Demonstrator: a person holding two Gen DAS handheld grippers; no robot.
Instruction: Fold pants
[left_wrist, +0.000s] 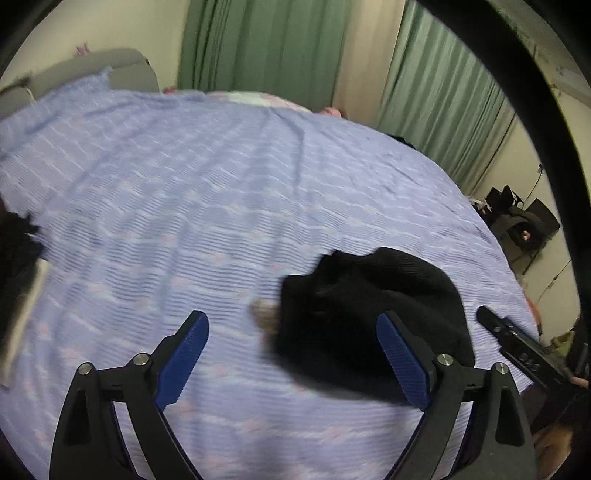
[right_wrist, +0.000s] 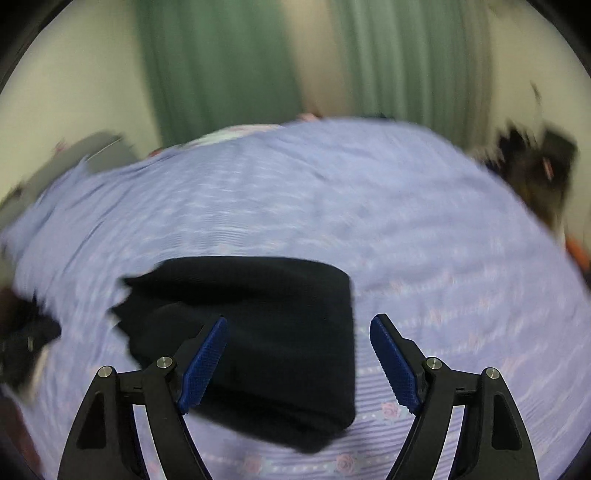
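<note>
You've got one pair of black pants (left_wrist: 373, 317) here, folded into a compact bundle and lying flat on the bed, on its lavender bedspread (left_wrist: 207, 192) with the rows of small pink flowers. Your left claw (left_wrist: 291, 358) is spread wide with nothing between its two blue pads, hovering over the bedspread, and the pants sit just ahead of its right-hand finger. Your right claw (right_wrist: 297, 360) is spread wide too and holds nothing; from its camera the pants (right_wrist: 266, 328) lie under and ahead of the left-hand finger, the bundle's straight edge running between the two fingers. In the left view that right claw's black body (left_wrist: 517, 347) pokes in at the far right, near the pants. One more dark heap of cloth (left_wrist: 14, 251) sits at the bed's left edge, too blurred to name. Two green curtains (left_wrist: 258, 44) hang behind the bed, and one grey headboard (left_wrist: 110, 68) stands at the far left. Both pictures are motion-blurred and no writing or label can be read.
</note>
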